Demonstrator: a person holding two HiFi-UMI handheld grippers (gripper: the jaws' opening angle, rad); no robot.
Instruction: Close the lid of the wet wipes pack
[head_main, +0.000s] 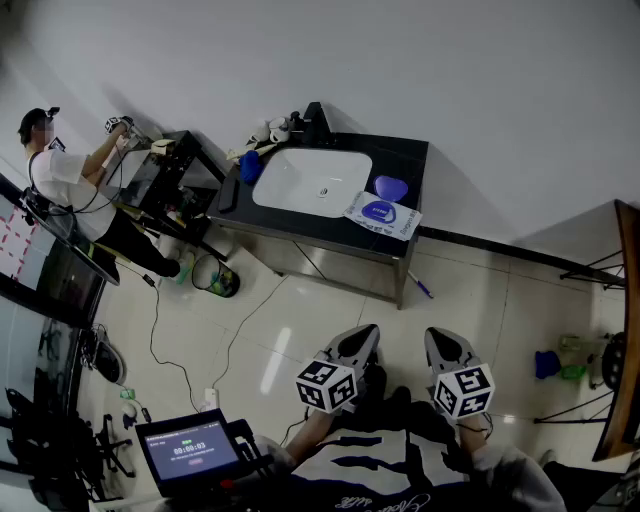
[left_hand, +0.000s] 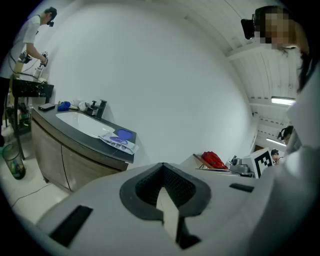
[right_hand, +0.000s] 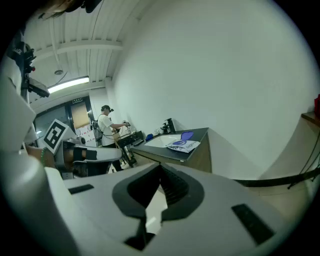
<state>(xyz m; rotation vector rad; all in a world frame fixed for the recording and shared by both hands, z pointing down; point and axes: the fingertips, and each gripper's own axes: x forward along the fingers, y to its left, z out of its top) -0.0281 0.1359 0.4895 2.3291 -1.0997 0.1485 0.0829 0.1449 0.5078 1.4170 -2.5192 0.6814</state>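
- Left gripper (left_hand: 163, 166): jaws together at the tips, nothing between.
- Wet wipes pack (left_hand: 118, 142): flat on dark counter (left_hand: 75, 142), near its right end; blue lid (left_hand: 124, 134) raised open.
- White sink (left_hand: 80, 125): set in counter, left of pack; black tap (left_hand: 98, 107) behind.
- Person (left_hand: 27, 37): far left, beyond counter.
- Red item (left_hand: 214, 160): right of centre, well apart from counter.

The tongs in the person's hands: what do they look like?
The left tongs and the right tongs are pale grey wedges lined with ribbed black pads. Each carries a white cube printed with black square markers. The person's top is black with white patterning.
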